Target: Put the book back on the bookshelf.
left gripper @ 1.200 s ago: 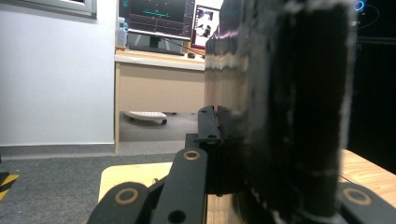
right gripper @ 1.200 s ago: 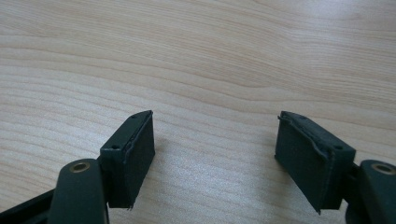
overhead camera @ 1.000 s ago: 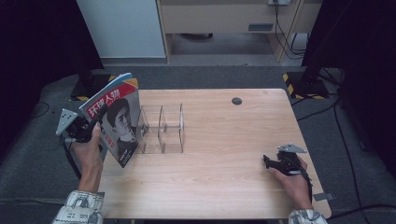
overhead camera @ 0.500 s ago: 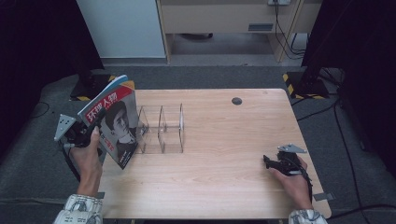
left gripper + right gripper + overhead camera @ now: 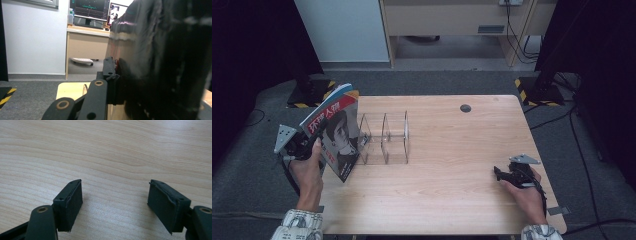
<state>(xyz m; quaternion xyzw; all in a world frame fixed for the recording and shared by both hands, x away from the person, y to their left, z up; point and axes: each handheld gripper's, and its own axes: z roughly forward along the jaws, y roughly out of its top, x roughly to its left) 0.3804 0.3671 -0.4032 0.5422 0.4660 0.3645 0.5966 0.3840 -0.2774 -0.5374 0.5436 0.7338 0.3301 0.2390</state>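
A magazine [image 5: 334,135] with a portrait on a red-titled cover stands tilted on its lower corner at the table's left edge, just left of a clear acrylic divider rack [image 5: 384,137]. My left gripper [image 5: 314,145] is shut on its spine side from the left. Its jaws have just been opening a little, with the magazine still between them. In the left gripper view one pad [image 5: 110,75] lies against the dark, blurred magazine [image 5: 160,62]. My right gripper [image 5: 498,173] rests low at the table's right front, open, with bare wood between its jaws [image 5: 116,205].
The wooden table [image 5: 452,190] has a small dark round cap [image 5: 465,108] near its far edge. Beyond the table stand a white cabinet [image 5: 344,30] and a desk with cables. Yellow-black marked bases [image 5: 537,90] sit on the grey floor at both far corners.
The left hand and the magazine have shifted only slightly at the table's left edge. The right gripper has stayed where it was.
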